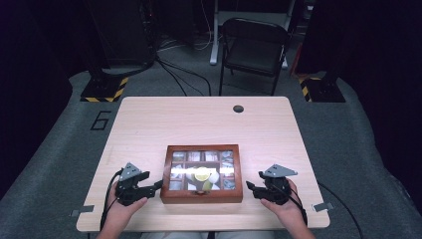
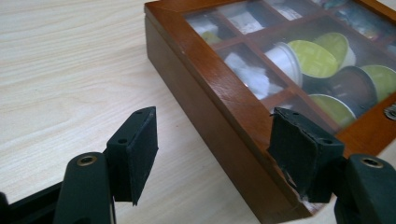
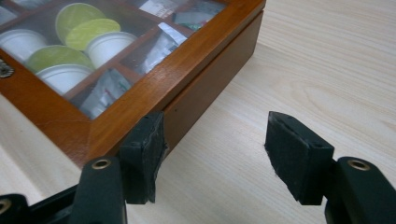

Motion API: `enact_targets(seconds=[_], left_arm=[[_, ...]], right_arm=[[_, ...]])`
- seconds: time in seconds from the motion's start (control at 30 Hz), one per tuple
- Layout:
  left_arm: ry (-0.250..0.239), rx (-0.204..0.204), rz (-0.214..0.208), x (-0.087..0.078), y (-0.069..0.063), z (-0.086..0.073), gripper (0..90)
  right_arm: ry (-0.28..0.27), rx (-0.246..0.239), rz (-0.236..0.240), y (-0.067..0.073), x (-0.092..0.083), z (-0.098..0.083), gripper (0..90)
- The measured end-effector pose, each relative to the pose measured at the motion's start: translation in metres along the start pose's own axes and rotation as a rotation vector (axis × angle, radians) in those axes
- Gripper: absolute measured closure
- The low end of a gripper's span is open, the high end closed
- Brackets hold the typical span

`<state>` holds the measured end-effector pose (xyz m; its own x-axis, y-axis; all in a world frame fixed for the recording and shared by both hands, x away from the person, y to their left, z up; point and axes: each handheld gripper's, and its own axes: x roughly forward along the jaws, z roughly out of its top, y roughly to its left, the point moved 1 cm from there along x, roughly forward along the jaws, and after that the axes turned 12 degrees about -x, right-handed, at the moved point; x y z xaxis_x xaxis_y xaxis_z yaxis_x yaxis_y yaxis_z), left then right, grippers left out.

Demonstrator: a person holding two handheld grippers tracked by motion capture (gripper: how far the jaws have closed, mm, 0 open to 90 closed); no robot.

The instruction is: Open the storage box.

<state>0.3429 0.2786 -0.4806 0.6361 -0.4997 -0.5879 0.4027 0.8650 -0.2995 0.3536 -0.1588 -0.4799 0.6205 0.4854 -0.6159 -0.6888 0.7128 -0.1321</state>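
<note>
Though the glass lid throws back a bright glare in the high view, I can make out the wooden box sitting shut near the front edge of the table, roughly centred btwn my two hands. Glare washes out the middle compartments there, so contents are hard to read from above; the gripper views help more. From the left gripper view I see green-topped capsules and white packets under the glass, w/ dividers splitting the box into small cells; far cells run off the top of the picture. A metal clasp is cut off at the right edge, so I can't tell its state. Box is reddish-brown w/ a glossy frame around the pane. Left gripper sits just beside the box's left front corner, jaws apart, nothing pinched; in its own view one pad overlaps the corner, but whether it touches I can't tell. Right gripper sits just beside the right front corner, jaws also apart w/ bare tabletop btwn them; one pad is up against the box's side wall, contact unclear.
</note>
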Motion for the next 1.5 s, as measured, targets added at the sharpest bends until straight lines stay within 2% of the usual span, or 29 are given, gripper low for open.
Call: enact_targets(seconds=[0.17,0.5,0.73,0.87,0.93,1.03,1.07,1.2,1.4,1.5], left_arm=[[-0.004,0.008,-0.014,-0.003,-0.007,-0.004,32.1],[0.004,0.016,-0.04,-0.009,-0.017,-0.011,32.1],[0.023,0.031,-0.052,-0.008,-0.023,-0.014,32.1],[0.024,0.033,-0.054,-0.007,-0.025,-0.016,32.1],[0.04,0.049,-0.059,-0.007,-0.025,-0.016,32.1],[0.039,0.042,-0.061,-0.006,-0.026,-0.017,32.1],[0.045,0.055,-0.057,-0.006,-0.026,-0.017,32.1],[0.067,0.057,-0.07,-0.004,-0.028,-0.018,32.1],[0.074,0.073,-0.065,0.0,-0.029,-0.019,32.4],[0.079,0.077,-0.068,0.001,-0.03,-0.019,32.9]], right_arm=[[-0.018,-0.001,0.027,0.008,-0.006,0.0,41.2],[-0.037,-0.015,0.073,0.024,-0.013,0.0,42.0],[-0.037,-0.023,0.109,0.034,-0.013,-0.001,40.6],[-0.038,-0.046,0.12,0.036,-0.011,-0.001,40.4],[-0.03,-0.047,0.132,0.038,-0.008,-0.001,40.2],[-0.016,-0.056,0.14,0.04,-0.005,-0.002,39.4],[-0.01,-0.052,0.142,0.04,-0.004,-0.003,39.2],[0.014,-0.074,0.158,0.044,0.002,-0.003,39.2],[0.039,-0.105,0.157,0.047,0.009,-0.003,41.3],[0.043,-0.097,0.149,0.047,0.01,-0.003,42.5]])
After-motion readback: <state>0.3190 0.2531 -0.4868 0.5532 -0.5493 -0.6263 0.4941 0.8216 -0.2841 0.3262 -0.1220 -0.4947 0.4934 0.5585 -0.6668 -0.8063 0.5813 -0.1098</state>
